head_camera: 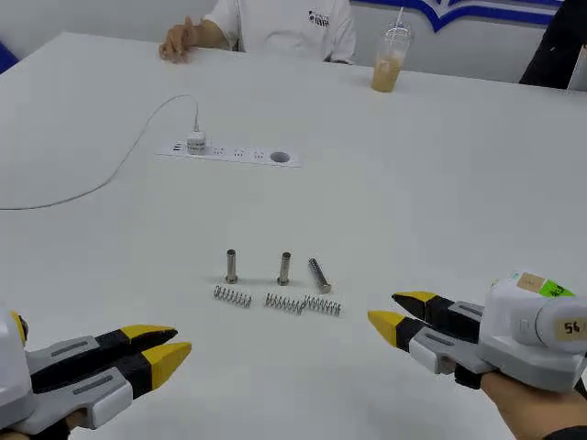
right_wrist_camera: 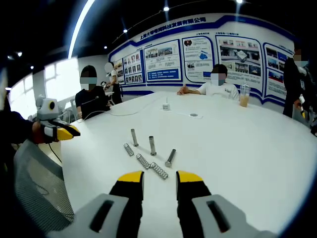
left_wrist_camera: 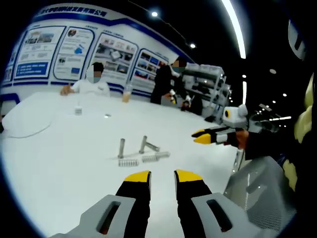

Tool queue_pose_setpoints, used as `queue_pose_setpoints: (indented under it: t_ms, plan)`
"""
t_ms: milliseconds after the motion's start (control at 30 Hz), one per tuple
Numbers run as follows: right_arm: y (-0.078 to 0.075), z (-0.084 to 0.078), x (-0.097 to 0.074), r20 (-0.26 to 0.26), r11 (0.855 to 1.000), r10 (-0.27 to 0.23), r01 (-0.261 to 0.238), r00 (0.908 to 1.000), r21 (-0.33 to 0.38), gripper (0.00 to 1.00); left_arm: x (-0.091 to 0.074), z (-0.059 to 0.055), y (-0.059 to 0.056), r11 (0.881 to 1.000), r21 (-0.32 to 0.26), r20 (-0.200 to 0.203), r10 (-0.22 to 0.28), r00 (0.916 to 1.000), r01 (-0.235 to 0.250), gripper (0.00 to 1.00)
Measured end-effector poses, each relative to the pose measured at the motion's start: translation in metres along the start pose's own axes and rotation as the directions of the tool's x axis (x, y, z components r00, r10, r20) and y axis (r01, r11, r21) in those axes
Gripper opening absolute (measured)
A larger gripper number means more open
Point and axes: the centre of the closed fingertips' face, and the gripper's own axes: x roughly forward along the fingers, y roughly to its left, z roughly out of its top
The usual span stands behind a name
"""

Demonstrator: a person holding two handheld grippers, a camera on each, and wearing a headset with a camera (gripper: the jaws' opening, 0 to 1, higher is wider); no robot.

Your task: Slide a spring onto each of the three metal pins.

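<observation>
Nearest, the left gripper (head_camera: 160,346) and right gripper (head_camera: 397,310) hover over the white table (head_camera: 440,183), jaws slightly spread, gripping nothing. Beyond them, three springs (head_camera: 284,303) lie in a row, long axes crosswise. Just behind, two metal pins (head_camera: 231,266) stand upright; the third pin (head_camera: 318,275) lies tipped, its axis running near-to-far. Farther off sits a power strip (head_camera: 229,153).

On the white body of the right gripper (head_camera: 394,309) we read a small label (head_camera: 572,327) with a two-digit number starting with 5; the second digit is unclear to us. High on the wall a blue band (right_wrist_camera: 171,26) carries white Chinese characters ending, as far as we can tell, in 有限公司. The print on the posters (right_wrist_camera: 163,60) and the dark logo on a seated person's shirt (head_camera: 319,18) is too small to read
</observation>
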Motion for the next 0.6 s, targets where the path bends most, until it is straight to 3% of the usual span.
queue_pose_setpoints:
  t_ms: [200, 600]
  plan:
    - [-0.015, 0.009, 0.025, -0.042, 1.000, -0.028, 0.029, 0.9987, 0.006, 0.26, 0.002, -0.002, 0.000, 1.000, 0.027, -0.017, 0.004, 0.9998, -0.003, 0.27]
    - [-0.023, 0.013, 0.090, -0.139, 0.998, -0.041, 0.035, 0.9895, -0.044, 0.23, 0.001, -0.002, 0.004, 1.000, 0.022, -0.017, 0.017, 0.9997, -0.017, 0.29]
